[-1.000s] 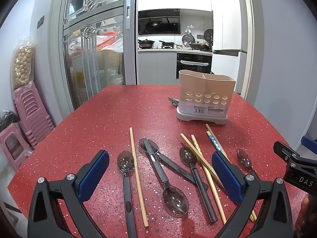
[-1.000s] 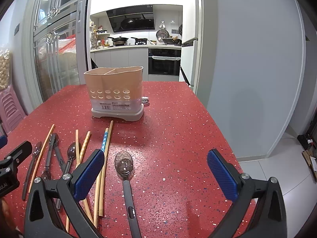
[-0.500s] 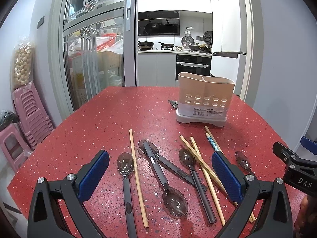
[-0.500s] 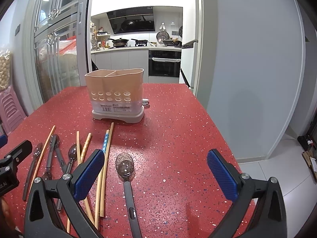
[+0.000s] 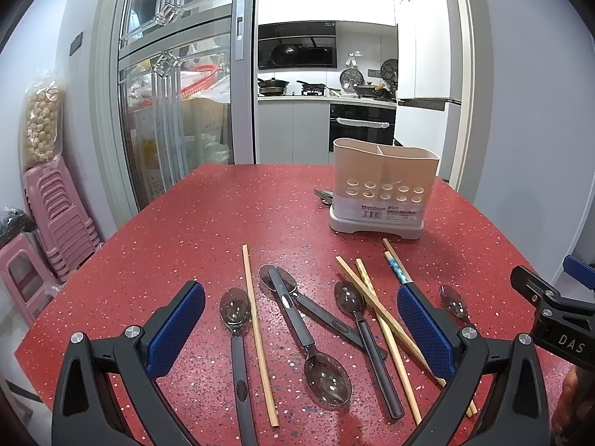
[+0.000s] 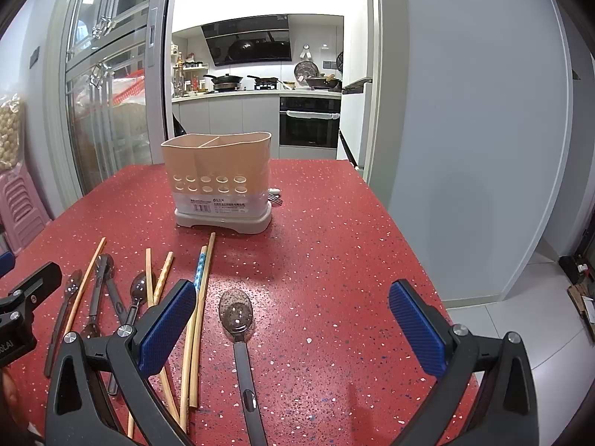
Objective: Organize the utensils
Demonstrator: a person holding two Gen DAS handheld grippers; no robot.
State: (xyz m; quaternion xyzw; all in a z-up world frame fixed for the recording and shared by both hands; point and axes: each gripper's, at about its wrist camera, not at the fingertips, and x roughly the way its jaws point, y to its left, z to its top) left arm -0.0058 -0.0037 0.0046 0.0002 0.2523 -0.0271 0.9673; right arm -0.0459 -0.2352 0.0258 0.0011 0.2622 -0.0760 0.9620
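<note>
A beige utensil holder (image 5: pixel 383 182) with two compartments stands on the red table (image 5: pixel 208 215); it also shows in the right wrist view (image 6: pixel 219 182). Several dark spoons (image 5: pixel 308 338) and wooden chopsticks (image 5: pixel 258 334) lie scattered in front of it. My left gripper (image 5: pixel 301 330) is open above the spoons and holds nothing. My right gripper (image 6: pixel 293 327) is open over a lone dark spoon (image 6: pixel 238 327), with chopsticks (image 6: pixel 197 319) by its left finger. One chopstick has a blue patterned end (image 6: pixel 202 264).
Metal utensils (image 5: pixel 322 195) lie behind the holder. The table's right edge (image 6: pixel 427 278) drops to a tiled floor. Pink stools (image 5: pixel 44 219) stand left of the table. A glass sliding door and a kitchen lie beyond.
Both grippers have drawn back slightly from the holder, which sits a little lower and smaller in both views. Both stay open. The utensils have not moved.
</note>
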